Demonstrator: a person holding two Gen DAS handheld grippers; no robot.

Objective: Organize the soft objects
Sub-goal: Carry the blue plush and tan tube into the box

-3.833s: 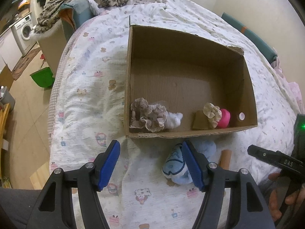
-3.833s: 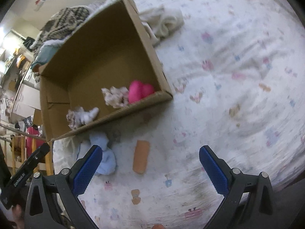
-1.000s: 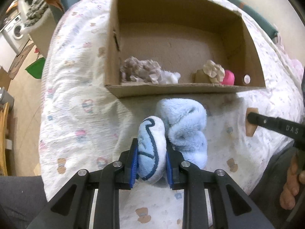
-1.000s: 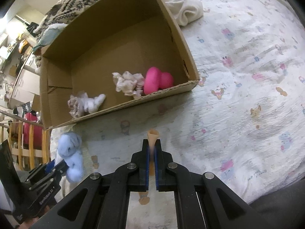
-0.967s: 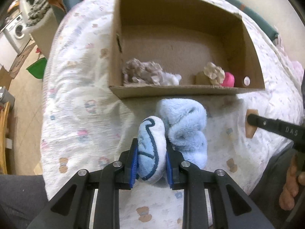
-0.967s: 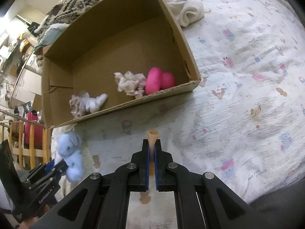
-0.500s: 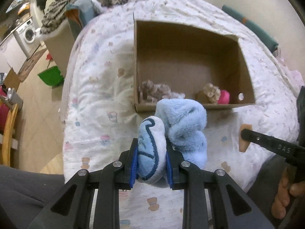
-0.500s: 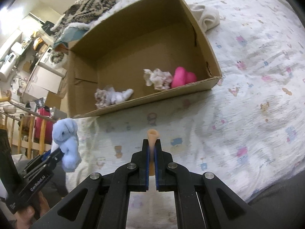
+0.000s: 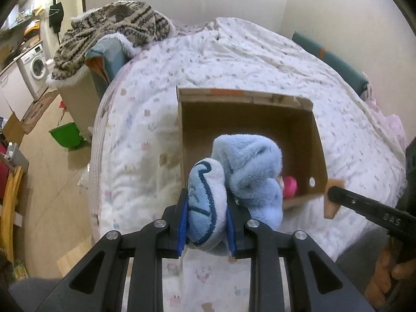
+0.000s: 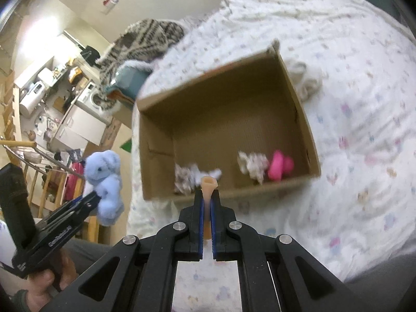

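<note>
Your left gripper (image 9: pixel 206 230) holds the blue plush (image 9: pixel 234 179) in its jaws, and your right gripper (image 10: pixel 206 223) is clamped on the thin tan piece (image 10: pixel 208 184). Both hang above the bed (image 9: pixel 135 140), and the box (image 10: pixel 309 140) lies ahead and below them, its near wall still between.

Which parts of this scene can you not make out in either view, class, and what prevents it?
- Left wrist view: the fluffy blue plush toy hides the near floor of the brown cardboard box.
- Right wrist view: blur smears the frilly beige cloth bundle.
- Thin tan rubbery piece: too small to identify.
</note>
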